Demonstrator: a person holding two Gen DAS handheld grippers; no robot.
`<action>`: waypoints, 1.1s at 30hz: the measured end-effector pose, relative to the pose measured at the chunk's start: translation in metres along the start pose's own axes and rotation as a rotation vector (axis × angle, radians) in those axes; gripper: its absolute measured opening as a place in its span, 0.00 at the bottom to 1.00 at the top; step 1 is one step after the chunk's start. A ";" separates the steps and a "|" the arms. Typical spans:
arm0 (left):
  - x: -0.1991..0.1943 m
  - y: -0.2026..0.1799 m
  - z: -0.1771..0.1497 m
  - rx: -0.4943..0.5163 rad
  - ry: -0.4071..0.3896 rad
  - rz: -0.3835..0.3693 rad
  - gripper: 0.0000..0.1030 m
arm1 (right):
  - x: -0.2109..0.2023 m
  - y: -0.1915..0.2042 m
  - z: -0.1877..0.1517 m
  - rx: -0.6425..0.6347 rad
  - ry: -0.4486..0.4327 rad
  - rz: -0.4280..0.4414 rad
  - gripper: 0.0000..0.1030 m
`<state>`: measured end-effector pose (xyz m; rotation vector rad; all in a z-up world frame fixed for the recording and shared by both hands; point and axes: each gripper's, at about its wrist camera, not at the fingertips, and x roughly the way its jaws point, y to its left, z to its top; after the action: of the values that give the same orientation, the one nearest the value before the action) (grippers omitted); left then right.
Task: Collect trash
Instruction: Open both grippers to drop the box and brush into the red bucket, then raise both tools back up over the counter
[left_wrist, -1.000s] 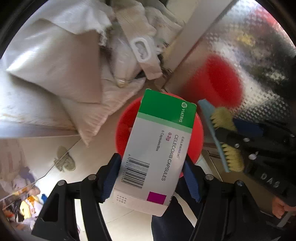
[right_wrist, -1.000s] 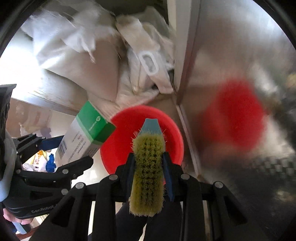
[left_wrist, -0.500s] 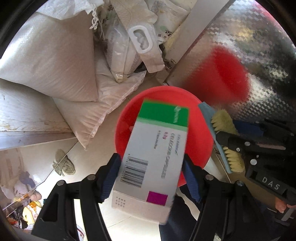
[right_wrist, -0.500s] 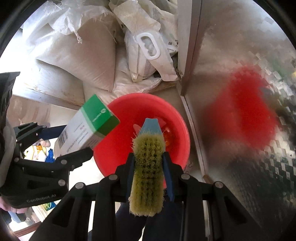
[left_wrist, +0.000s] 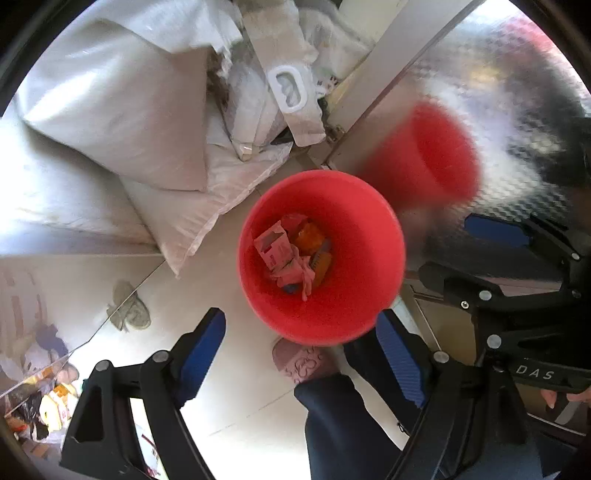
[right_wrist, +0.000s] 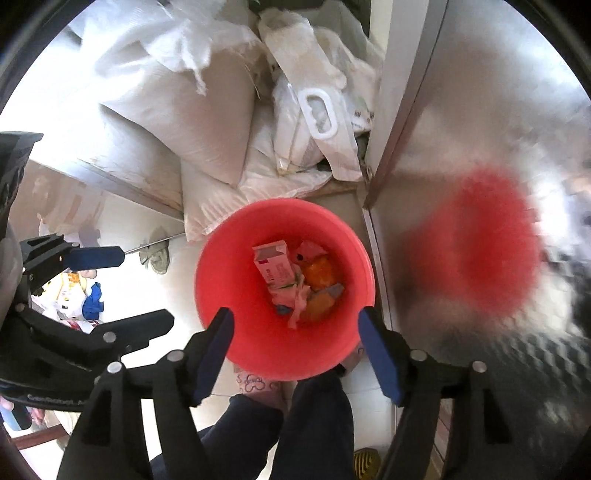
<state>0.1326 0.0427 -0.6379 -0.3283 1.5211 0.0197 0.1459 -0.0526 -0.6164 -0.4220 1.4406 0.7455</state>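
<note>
Trash (left_wrist: 291, 254) lies at the bottom of the red bucket (left_wrist: 369, 236), which stands on the pale tiled floor (left_wrist: 207, 295): a pinkish carton (right_wrist: 275, 267), orange wrappers (right_wrist: 321, 275) and crumpled paper, all piled inside the bucket's wall. The print on the carton is too small to read.

Readable writing sits on the tools only. The right-hand tool, seen beside the bucket in the left wrist view, bears the letters "DAS". The left-hand tool, seen at the bucket's left in the right wrist view, carries white lettering that is partly cut off and blurred.

The left gripper (left_wrist: 306, 354) hangs above the bucket's near rim, its jaws opening wide with nothing between the blue pads (left_wrist: 207, 339). The right gripper (right_wrist: 295, 350) points down over the bucket too, jaws opening, and nothing is held between its pads (right_wrist: 376, 350).

Behind the bucket, white woven sacks (left_wrist: 122, 110) are stacked against each other, one resting close to the bucket's far rim. A plastic bag with a white moulded handle (left_wrist: 288, 90) leans among them. To the bucket's right stands a textured metal panel (right_wrist: 480, 129) that shows a blurred red reflection of the bucket. Near the bucket's front edge are the person's dark trouser legs (right_wrist: 314, 424) and a pink slipper (left_wrist: 299, 360). Left of the bucket a smudge marks the floor (left_wrist: 129, 310), and farther left lies mixed coloured clutter (left_wrist: 44, 402).
</note>
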 end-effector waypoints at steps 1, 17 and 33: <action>-0.011 -0.001 -0.003 0.002 -0.006 0.005 0.81 | -0.008 0.003 -0.001 -0.001 -0.002 0.002 0.68; -0.222 -0.026 -0.038 -0.068 -0.137 0.070 0.84 | -0.190 0.054 0.000 -0.073 -0.112 -0.032 0.75; -0.383 -0.071 -0.002 0.029 -0.359 0.139 0.88 | -0.342 0.056 0.029 -0.073 -0.347 -0.152 0.92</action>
<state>0.1235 0.0470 -0.2481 -0.1826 1.1844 0.1582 0.1406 -0.0628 -0.2688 -0.4296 1.0476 0.7101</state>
